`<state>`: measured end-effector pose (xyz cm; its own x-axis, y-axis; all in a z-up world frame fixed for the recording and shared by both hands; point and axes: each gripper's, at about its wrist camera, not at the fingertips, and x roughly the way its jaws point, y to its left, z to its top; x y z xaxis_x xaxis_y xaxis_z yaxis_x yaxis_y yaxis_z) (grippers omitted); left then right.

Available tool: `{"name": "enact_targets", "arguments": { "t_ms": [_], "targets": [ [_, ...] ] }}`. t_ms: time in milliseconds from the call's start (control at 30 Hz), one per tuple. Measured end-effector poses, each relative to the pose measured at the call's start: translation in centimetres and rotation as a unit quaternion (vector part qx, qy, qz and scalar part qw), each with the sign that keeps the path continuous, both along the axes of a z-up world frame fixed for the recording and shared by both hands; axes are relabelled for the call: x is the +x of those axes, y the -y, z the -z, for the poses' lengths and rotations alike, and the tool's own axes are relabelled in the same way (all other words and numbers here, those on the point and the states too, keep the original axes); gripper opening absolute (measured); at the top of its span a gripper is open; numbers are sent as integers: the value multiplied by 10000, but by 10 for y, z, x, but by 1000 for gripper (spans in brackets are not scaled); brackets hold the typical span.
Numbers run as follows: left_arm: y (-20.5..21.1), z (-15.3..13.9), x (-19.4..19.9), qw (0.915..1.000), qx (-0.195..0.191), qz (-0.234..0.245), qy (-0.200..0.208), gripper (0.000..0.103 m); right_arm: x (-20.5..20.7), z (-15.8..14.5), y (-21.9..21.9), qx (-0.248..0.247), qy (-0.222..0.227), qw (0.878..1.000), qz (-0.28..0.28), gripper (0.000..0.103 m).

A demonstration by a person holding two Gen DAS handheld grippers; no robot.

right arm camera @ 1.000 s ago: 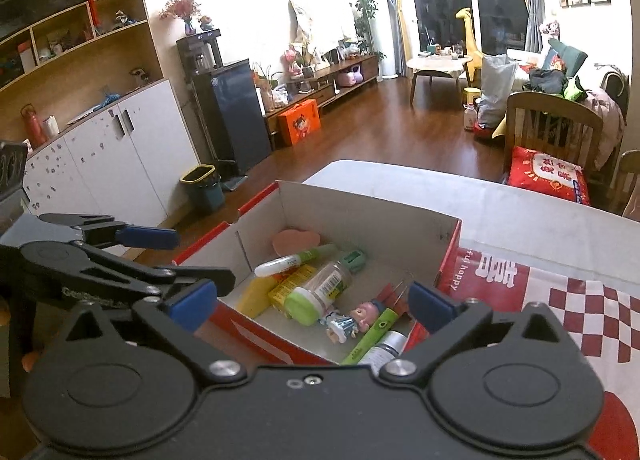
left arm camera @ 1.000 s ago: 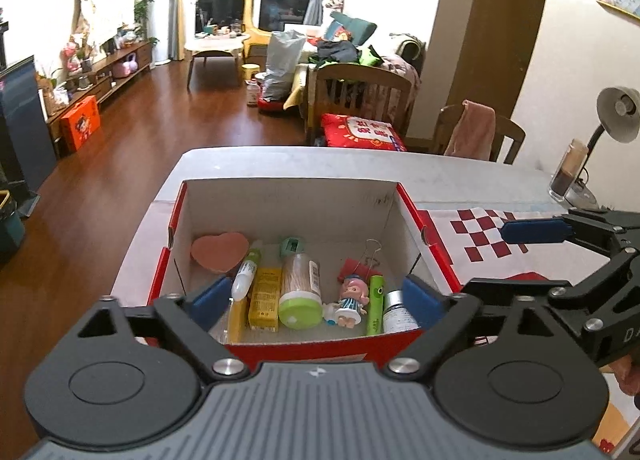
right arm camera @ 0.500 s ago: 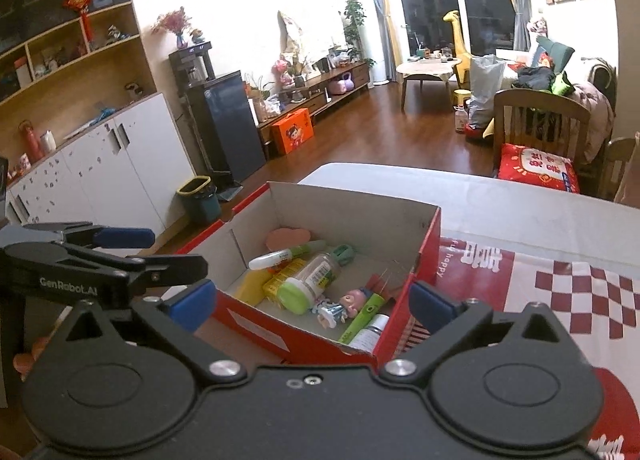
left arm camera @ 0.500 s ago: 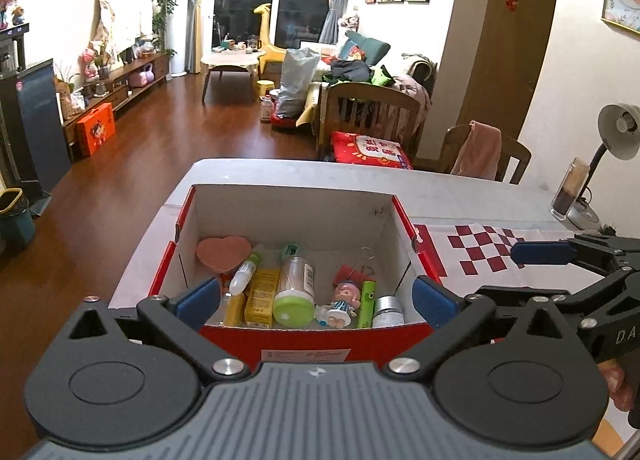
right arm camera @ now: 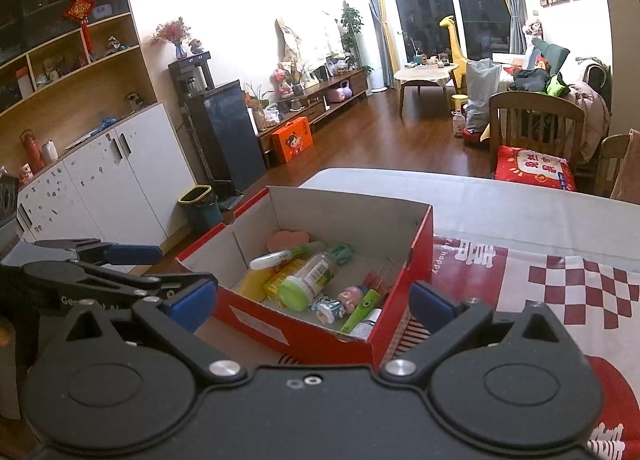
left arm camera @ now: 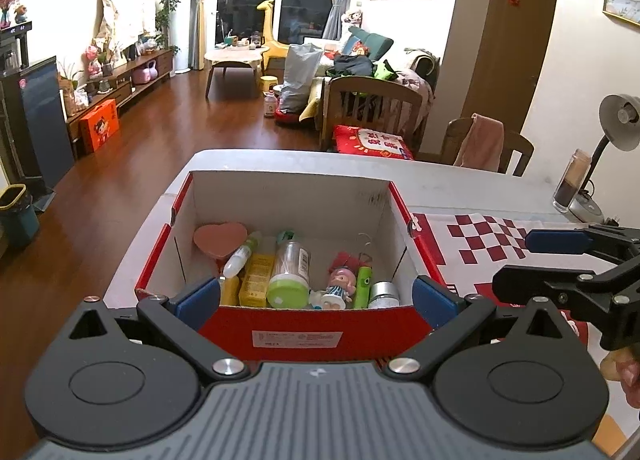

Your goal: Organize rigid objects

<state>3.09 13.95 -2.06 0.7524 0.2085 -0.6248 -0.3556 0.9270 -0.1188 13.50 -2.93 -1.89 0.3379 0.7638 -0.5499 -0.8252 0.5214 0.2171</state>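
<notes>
A red cardboard box (left arm camera: 304, 324) with white inner walls stands on the white table (left arm camera: 280, 164). Inside lie a pink heart (left arm camera: 220, 236), a white-and-green tube (left arm camera: 240, 256), a yellow carton (left arm camera: 254, 280), a green-lidded jar (left arm camera: 290, 280), a small doll (left arm camera: 340, 288), a green tube (left arm camera: 364, 286) and a silver-lidded jar (left arm camera: 384, 292). My left gripper (left arm camera: 316, 300) hangs open and empty just before the box's near wall. My right gripper (right arm camera: 312, 300) is open and empty at the box's (right arm camera: 280, 332) near right corner. Each gripper shows in the other's view: right gripper (left arm camera: 532, 260), left gripper (right arm camera: 152, 264).
A red-and-white checkered cloth (left arm camera: 492, 236) covers the table right of the box. A desk lamp (left arm camera: 618, 124) and a tall glass (left arm camera: 572, 180) stand at the far right. Wooden chairs (left arm camera: 376, 112) sit behind the table. The table's left edge drops to wood floor (left arm camera: 100, 200).
Both grippers have drawn back and risen away from the box. Its labelled near wall now shows in the left wrist view. Both stay open and empty.
</notes>
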Motion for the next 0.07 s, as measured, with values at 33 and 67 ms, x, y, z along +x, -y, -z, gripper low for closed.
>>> {"name": "enact_targets", "arguments": {
  "t_ms": [33,67],
  "targets": [
    [0,0,0,10000,-16,3,-9,103,0,0,2,-10,10,10000,14,103],
    [1,0,-1,10000,-14,0,-10,103,0,1,3,-24,19,10000,40,103]
  ]
}}
